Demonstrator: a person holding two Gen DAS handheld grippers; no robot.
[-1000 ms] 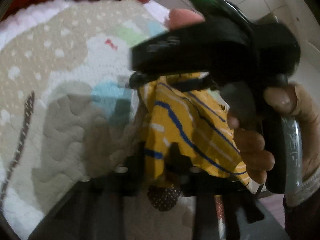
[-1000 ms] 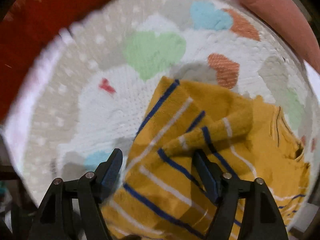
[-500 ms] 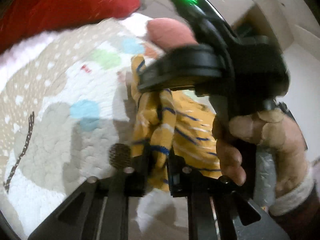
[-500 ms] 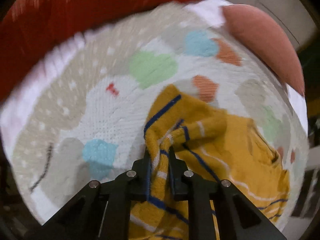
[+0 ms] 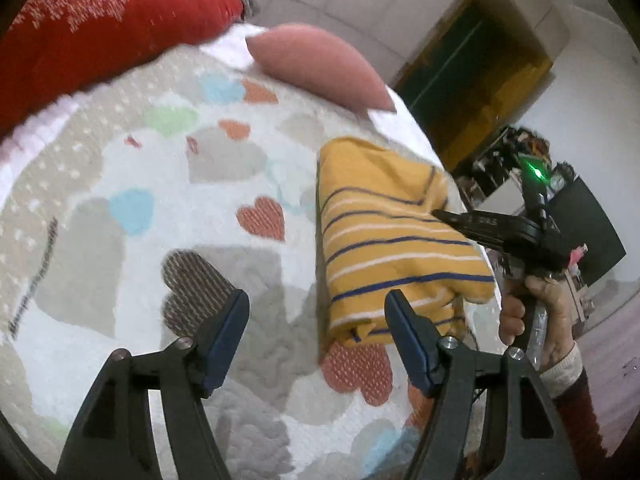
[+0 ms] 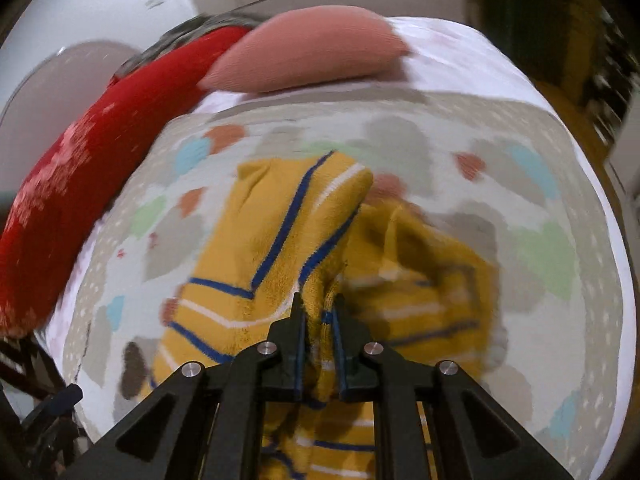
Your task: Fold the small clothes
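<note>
1. The left tongs point(image 5: 316, 332) are wide open at the bottom of the left view. Nothing is between the two blue-padded fingers point(image 5: 224, 336).
2. The yellow striped top point(image 5: 396, 240) lies on the bed cover point(image 5: 120, 264), in the middle right of the left view. It has blue and white stripes. It looks folded over, with a straight edge on its left side.
3. The right finger of the left tongs is in front of the bottom edge of the top. I cannot tell if it touches the cloth.
4. The right tongs point(image 6: 320, 336) are shut tight on a bunch of the yellow striped top point(image 6: 280, 232). This is at the bottom middle of the right view. The cloth rises in a fold from the tongs toward the middle of the frame. The rest of it on the right side is blurry.
5. In the left view, the right tongs point(image 5: 460, 220) show at the right side, with their tip on the top. A right hand point(image 5: 540, 316) holds the handle below. A green light point(image 5: 534, 168) glows above it.
6. The bed cover is white and grey with hearts in red, blue, green and brown.
7. A red pillow point(image 5: 100, 28) is in the upper left of the left view. A pink pillow point(image 5: 320, 64) is at the top middle, just beside it.
</note>
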